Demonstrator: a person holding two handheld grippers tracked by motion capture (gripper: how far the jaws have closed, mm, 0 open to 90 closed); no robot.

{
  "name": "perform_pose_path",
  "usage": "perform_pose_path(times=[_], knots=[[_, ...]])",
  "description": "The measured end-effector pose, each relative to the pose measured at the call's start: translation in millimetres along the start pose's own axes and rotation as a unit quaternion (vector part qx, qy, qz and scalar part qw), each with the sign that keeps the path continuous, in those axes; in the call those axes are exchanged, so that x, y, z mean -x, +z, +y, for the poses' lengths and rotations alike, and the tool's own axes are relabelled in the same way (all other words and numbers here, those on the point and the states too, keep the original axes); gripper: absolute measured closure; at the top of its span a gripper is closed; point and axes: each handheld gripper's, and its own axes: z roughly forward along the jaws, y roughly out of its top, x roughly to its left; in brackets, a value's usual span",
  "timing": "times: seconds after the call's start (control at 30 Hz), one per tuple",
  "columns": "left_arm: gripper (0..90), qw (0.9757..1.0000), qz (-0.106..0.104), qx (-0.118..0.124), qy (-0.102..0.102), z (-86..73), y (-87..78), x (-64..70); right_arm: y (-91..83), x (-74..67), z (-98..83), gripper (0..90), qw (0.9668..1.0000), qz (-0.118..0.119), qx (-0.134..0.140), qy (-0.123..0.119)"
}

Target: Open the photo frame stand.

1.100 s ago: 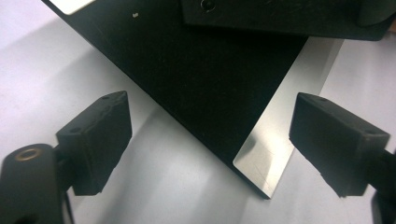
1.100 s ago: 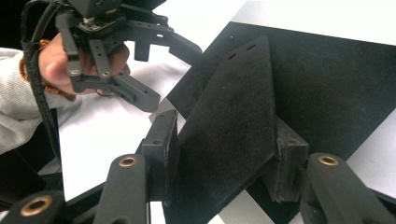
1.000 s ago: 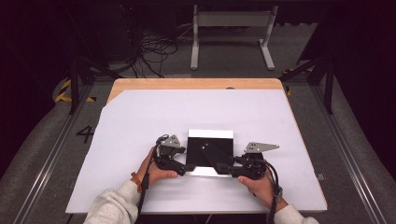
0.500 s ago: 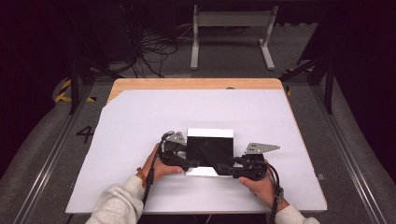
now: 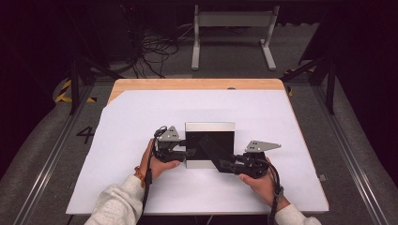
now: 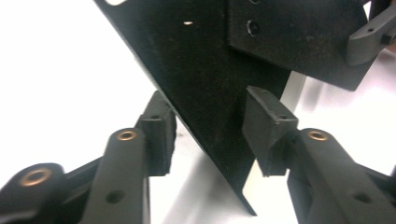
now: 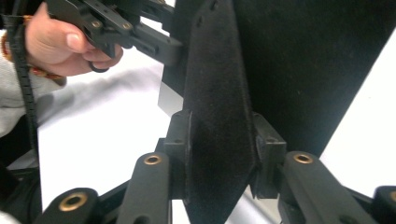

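A picture frame (image 5: 220, 140) lies face down mid-table, black back up, silver rim around it. A black felt stand leg (image 5: 211, 150) runs diagonally across its back. My left gripper (image 5: 187, 153) is at the frame's left edge. Its jaws have just been closing, and in the left gripper view (image 6: 212, 130) a corner of the frame (image 6: 210, 70) sits between the pads, which press on it. My right gripper (image 5: 224, 165) is at the near right. Its jaws have also just been closing, and it is shut (image 7: 219, 140) on the leg (image 7: 217, 93).
A white sheet (image 5: 141, 117) covers the table, with a wooden strip (image 5: 197, 84) showing at the far edge. Beyond it are floor cables (image 5: 155, 51) and a grey metal stand (image 5: 234, 28). Rails run along both sides of the table.
The left gripper has closed in on the frame's left edge and risen a little. The right hand has stayed put, its jaws tighter on the leg.
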Motion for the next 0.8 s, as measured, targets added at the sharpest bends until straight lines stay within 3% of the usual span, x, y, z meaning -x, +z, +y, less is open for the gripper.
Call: perform_pose_path(times=[0.13,0.37,0.43,0.47,0.57,0.7,0.8], knots=[[62.3,0.9998,0.014,0.008,0.013,1.0,-2.2,2.2,1.1,-1.8,1.3,69.4,0.9999,-0.011,-0.004,-0.011],[62.4,0.9997,0.005,0.021,0.014,-3.7,-1.1,2.7,0.5,-3.3,-0.2,70.1,0.9996,-0.015,-0.009,-0.021],[50.2,0.9998,0.0,0.011,0.014,-4.6,6.4,4.2,0.6,-3.6,-0.4,70.2,0.9996,-0.013,-0.007,-0.023],[48.8,0.9998,0.003,0.0,0.022,-5.1,10.7,6.1,0.5,-3.6,-0.5,70.1,0.9996,-0.012,-0.005,-0.023],[47.5,0.9998,-0.01,-0.005,0.019,-7.6,15.4,5.6,0.3,-4.2,-0.6,70.1,0.9996,-0.014,-0.005,-0.025],[46.1,0.9994,0.009,-0.021,0.026,-7.9,19.8,7.7,0.2,-4.5,-0.8,69.9,0.9995,-0.014,-0.003,-0.027],[46.5,0.9995,0.009,-0.021,0.023,-6.8,21.5,9.2,-0.1,-5.7,-0.7,69.6,0.9995,-0.016,-0.001,-0.029]])
